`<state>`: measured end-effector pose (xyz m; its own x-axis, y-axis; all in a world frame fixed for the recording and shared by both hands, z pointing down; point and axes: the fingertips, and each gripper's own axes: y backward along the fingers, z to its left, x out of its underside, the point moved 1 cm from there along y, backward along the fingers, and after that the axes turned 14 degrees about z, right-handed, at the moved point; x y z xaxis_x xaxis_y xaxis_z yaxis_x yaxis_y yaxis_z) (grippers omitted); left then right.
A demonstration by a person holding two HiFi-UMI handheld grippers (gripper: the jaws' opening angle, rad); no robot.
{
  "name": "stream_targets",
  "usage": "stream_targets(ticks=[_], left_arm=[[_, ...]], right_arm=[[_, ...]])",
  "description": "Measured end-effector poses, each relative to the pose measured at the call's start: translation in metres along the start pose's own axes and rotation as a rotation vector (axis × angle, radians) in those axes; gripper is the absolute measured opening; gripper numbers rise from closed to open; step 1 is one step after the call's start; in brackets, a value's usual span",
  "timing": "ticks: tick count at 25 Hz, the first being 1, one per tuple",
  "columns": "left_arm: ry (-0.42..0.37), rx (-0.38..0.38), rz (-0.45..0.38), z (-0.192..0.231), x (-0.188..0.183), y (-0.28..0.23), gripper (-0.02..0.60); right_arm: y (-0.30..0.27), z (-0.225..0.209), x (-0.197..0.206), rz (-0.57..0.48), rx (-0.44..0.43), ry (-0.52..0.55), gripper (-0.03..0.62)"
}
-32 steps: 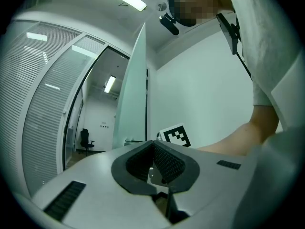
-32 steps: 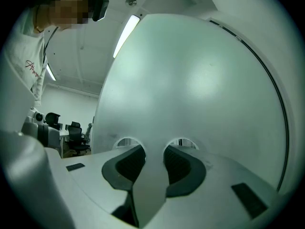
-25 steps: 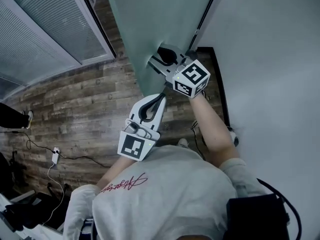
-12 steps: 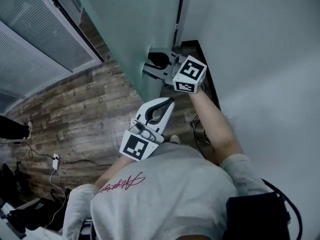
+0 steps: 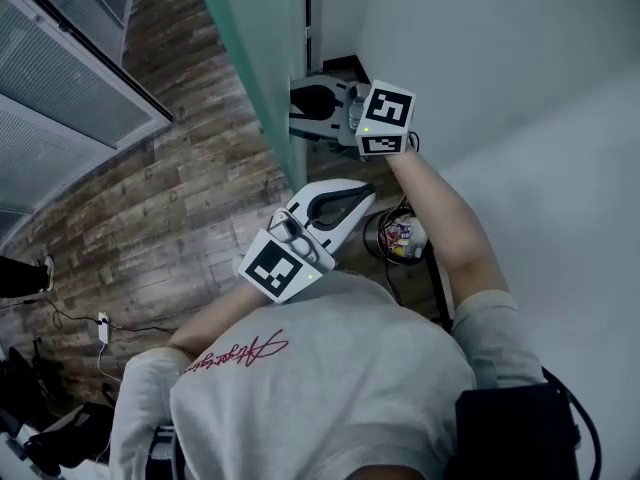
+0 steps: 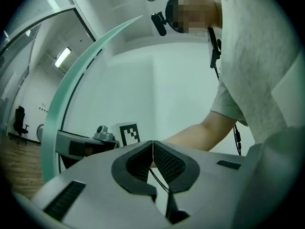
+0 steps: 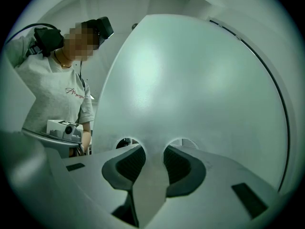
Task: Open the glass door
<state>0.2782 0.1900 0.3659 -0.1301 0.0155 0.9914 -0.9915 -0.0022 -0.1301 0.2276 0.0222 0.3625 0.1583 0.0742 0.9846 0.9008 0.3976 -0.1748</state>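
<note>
The frosted glass door [image 5: 262, 58] shows nearly edge-on from above in the head view. My right gripper [image 5: 298, 108] is shut on its free edge, one jaw on each side of the pane. In the right gripper view the glass door [image 7: 190, 89] fills the frame and its edge runs between the pads of the right gripper [image 7: 151, 149]. My left gripper [image 5: 366, 194] hangs lower, near the person's chest, shut and holding nothing. In the left gripper view the left gripper [image 6: 152, 145] has its pads together, and the glass door [image 6: 62, 109] curves past on the left.
Wood-plank floor [image 5: 150, 198] lies to the left of the door and a white wall [image 5: 520, 88] to the right. A partition with blinds [image 5: 60, 78] stands at far left. A round object with a cable [image 5: 395, 236] lies by the wall. A charger and cord [image 5: 102, 320] lie on the floor.
The door has swung round with my right gripper still on its edge, from a broad slanted pane to nearly edge-on. The left gripper has shifted right and turned, staying shut.
</note>
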Motion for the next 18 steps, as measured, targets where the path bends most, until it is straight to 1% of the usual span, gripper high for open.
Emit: stream_targets(ticks=[3,7,11,15,18], left_arm=[[-0.038,0.067,-0.004,-0.015,-0.006,-0.024,0.017],[-0.032,0.181,-0.025,-0.033,-0.016,-0.048,0.017],[-0.107,0.305,-0.025,-0.051,-0.02,-0.068,0.017],[-0.168,0.41,-0.027,-0.072,-0.031,-0.087,0.017],[-0.134,0.455,-0.026,-0.079,-0.034,-0.101,0.017]], right_arm=[[0.026,0.002,0.007,0.019,-0.007,0.002,0.127],[0.061,0.002,0.013,0.014,-0.003,-0.003,0.127],[0.093,-0.003,0.021,-0.009,0.005,-0.007,0.127],[0.13,-0.005,0.024,0.002,0.032,-0.007,0.127],[0.152,-0.01,0.024,0.002,0.049,-0.01,0.127]])
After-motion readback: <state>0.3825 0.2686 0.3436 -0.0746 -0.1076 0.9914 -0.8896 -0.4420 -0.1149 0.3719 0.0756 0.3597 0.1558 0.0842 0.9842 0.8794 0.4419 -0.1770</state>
